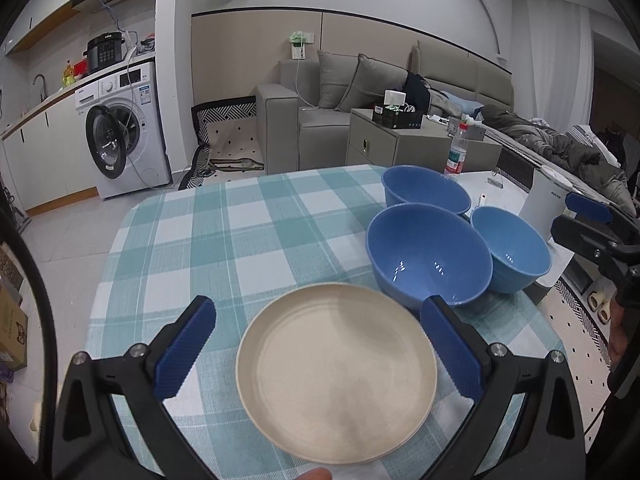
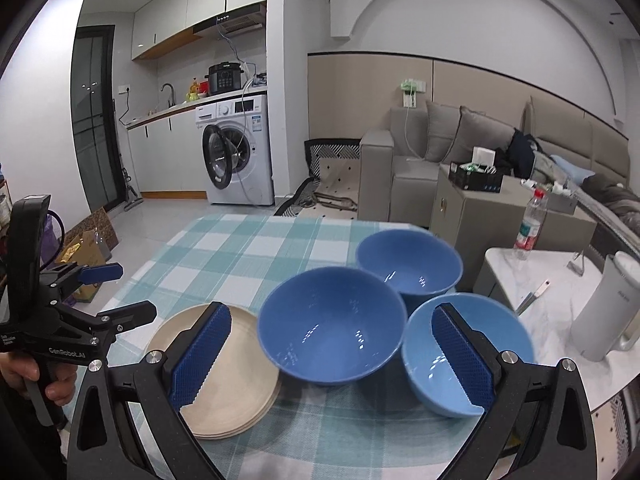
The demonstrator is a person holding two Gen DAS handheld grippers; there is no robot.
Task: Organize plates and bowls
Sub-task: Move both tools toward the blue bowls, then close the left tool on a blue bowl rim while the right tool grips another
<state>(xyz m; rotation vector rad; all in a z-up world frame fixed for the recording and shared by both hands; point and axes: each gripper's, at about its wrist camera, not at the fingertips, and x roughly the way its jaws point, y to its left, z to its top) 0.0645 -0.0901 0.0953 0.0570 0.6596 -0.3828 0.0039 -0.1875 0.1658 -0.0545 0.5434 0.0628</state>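
Observation:
A stack of cream plates (image 1: pixel 336 392) (image 2: pixel 228 392) lies on the checked tablecloth near its front edge. My left gripper (image 1: pixel 318 350) (image 2: pixel 120 292) is open, its blue pads either side of the stack and apart from it. Three blue bowls stand close together to the right: a near dark one (image 1: pixel 428 252) (image 2: pixel 330 324), a far dark one (image 1: pixel 426 190) (image 2: pixel 408 264) and a lighter one (image 1: pixel 516 248) (image 2: pixel 420 344). My right gripper (image 2: pixel 332 358) (image 1: pixel 572 220) is open and empty, framing the near bowl, with its right finger in front of the lighter bowl.
The teal checked tablecloth (image 1: pixel 240 240) covers the table. To the right a white marble side table (image 2: pixel 552 304) carries a white kettle (image 2: pixel 608 312) and a water bottle (image 2: pixel 528 228). A sofa and a washing machine stand beyond, across open floor.

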